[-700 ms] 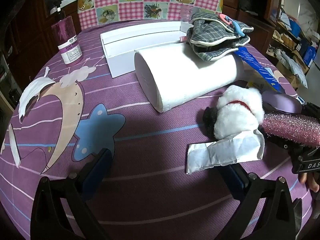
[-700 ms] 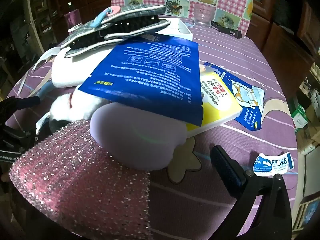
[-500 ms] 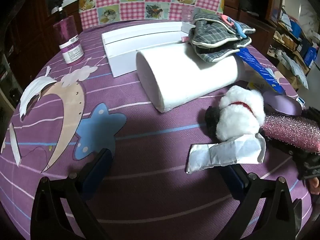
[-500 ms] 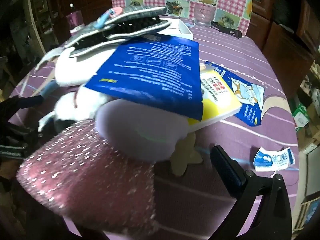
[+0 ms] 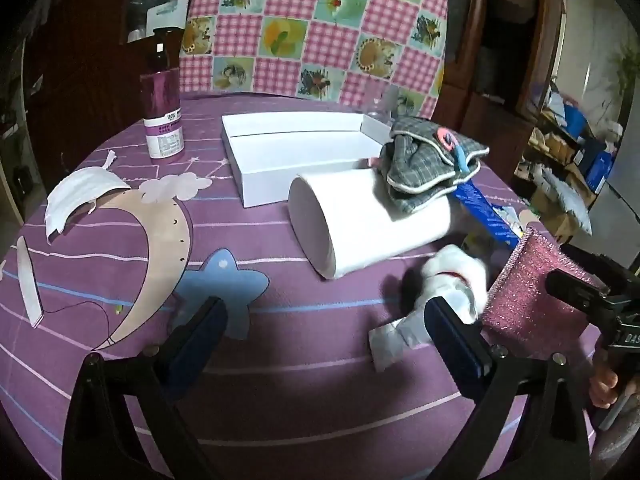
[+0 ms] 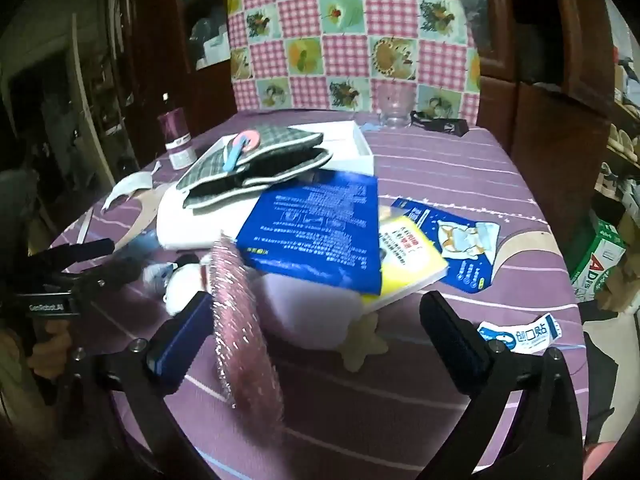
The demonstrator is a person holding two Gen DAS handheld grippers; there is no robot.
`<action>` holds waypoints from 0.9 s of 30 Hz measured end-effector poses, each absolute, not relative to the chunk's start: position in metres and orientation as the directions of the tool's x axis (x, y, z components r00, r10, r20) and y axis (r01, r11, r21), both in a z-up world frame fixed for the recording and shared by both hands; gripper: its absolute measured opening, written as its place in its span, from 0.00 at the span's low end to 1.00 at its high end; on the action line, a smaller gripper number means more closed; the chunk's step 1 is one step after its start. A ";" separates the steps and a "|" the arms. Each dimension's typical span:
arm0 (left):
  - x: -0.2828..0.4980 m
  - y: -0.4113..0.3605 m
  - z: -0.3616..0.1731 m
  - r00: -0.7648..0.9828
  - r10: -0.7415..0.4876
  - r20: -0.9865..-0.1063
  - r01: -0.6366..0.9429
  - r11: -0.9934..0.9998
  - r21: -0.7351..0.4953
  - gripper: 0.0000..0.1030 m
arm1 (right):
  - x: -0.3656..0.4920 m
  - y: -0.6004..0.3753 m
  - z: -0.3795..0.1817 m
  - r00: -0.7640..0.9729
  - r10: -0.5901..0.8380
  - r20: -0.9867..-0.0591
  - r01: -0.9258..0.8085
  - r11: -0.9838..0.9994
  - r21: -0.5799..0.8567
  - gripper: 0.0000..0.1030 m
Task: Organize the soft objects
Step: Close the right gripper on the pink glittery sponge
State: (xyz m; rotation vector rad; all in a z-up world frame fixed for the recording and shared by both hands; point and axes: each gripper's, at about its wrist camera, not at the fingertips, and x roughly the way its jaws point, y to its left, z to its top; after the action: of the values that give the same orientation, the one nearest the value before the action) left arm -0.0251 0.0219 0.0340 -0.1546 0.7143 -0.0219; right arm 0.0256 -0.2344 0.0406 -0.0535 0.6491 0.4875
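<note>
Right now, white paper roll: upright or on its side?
On its side. The white paper roll lies on the purple tablecloth, round end face toward the left wrist camera, plaid mitt resting on top.

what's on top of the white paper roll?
A grey plaid oven mitt with a pink-and-blue clip lies across the far end of the white paper roll. A blue packet leans by that end; contact under the mitt is hidden.

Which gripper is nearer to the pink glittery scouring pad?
Right. The pink glittery scouring pad stands between the right gripper's fingers, against the left one. The left gripper stays beside it, apart.
</note>
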 end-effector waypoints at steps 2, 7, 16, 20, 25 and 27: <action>-0.026 0.024 0.034 0.758 -0.071 -0.648 -0.036 0.988 -0.151 0.97 | 0.030 -0.236 0.040 0.691 0.410 -0.596 -0.446 0.890 0.095 0.98; -0.028 0.029 0.036 0.776 -0.053 -0.629 -0.052 0.988 -0.147 0.97 | 0.019 -0.219 0.041 0.697 0.391 -0.601 -0.426 0.900 0.092 0.98; -0.033 0.022 0.041 0.800 -0.017 -0.599 -0.046 0.995 -0.091 0.98 | 0.022 -0.217 0.039 0.602 0.545 -0.584 -0.531 0.819 0.217 0.98; -0.034 0.021 0.042 0.806 -0.007 -0.592 -0.047 0.996 -0.076 1.00 | 0.025 -0.220 0.036 0.626 0.491 -0.606 -0.479 0.855 0.199 0.99; -0.036 0.022 0.043 0.811 -0.028 -0.584 -0.033 0.995 -0.094 1.00 | 0.021 -0.221 0.041 0.688 0.409 -0.599 -0.433 0.894 0.113 0.99; -0.035 0.023 0.042 0.805 -0.023 -0.593 -0.042 0.994 -0.097 1.00 | 0.022 -0.220 0.041 0.688 0.391 -0.611 -0.428 0.899 0.093 0.99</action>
State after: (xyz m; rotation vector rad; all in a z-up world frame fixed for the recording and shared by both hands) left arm -0.0345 0.0229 0.0419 -0.1070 0.6354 0.0101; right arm 0.0222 -0.2198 0.0409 -0.0586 0.6704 0.4584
